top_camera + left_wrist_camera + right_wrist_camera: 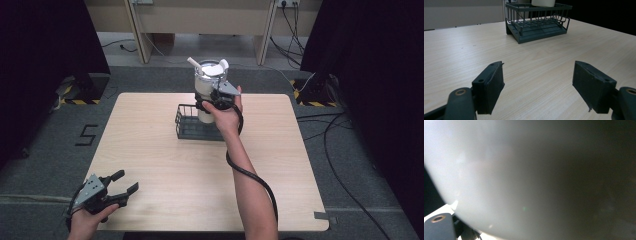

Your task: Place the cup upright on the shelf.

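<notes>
Spread wide, the left gripper's (pixel 124 182) fingers (pixel 489 85) hold nothing, low over the table's (pixel 165 165) near left corner. Right gripper (pixel 207 100) clamps a white cylindrical container (pixel 204 85), lifted just above the dark wire basket (pixel 187 122) near the far edge's middle; a white utensil (pixel 194 62) sticks out of its top. Blurred white wall (pixel 499 177) crowds the right gripper view.

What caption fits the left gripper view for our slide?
Open left gripper low over the wooden table, facing a dark wire basket.
</notes>
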`<state>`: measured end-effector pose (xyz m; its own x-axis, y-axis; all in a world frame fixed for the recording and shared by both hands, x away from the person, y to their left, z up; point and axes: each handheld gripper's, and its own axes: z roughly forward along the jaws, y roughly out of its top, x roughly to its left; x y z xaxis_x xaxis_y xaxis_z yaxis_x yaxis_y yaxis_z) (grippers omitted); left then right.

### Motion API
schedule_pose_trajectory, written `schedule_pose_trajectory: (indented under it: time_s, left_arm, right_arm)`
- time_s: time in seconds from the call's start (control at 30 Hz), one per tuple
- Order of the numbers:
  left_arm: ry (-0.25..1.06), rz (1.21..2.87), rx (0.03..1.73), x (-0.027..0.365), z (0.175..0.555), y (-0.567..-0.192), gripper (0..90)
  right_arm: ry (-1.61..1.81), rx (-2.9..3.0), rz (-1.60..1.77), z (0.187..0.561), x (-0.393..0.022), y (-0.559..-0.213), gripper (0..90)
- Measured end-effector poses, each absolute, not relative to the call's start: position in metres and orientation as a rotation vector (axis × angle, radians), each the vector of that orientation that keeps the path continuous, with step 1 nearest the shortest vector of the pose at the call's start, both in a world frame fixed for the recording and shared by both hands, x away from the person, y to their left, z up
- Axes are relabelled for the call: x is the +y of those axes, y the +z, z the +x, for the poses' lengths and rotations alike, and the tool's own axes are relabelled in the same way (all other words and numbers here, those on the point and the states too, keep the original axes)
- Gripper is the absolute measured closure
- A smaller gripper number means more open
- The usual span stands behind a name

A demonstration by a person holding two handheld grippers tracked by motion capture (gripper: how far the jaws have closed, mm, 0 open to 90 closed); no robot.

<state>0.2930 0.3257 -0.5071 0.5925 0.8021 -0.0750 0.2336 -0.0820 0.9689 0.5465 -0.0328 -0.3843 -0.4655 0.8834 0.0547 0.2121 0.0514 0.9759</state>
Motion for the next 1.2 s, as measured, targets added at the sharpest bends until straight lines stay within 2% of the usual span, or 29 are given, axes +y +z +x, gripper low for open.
schedule_pose_trajectory:
  time_s: [1.2]
  left_arm:
    - [0.589, 1.630, 0.885, 0.325, 0.293, -0.507, 23.8]
  right_arm:
    - [1.373, 1.769, 1.166, 0.557, -0.026, -0.427, 10.5]
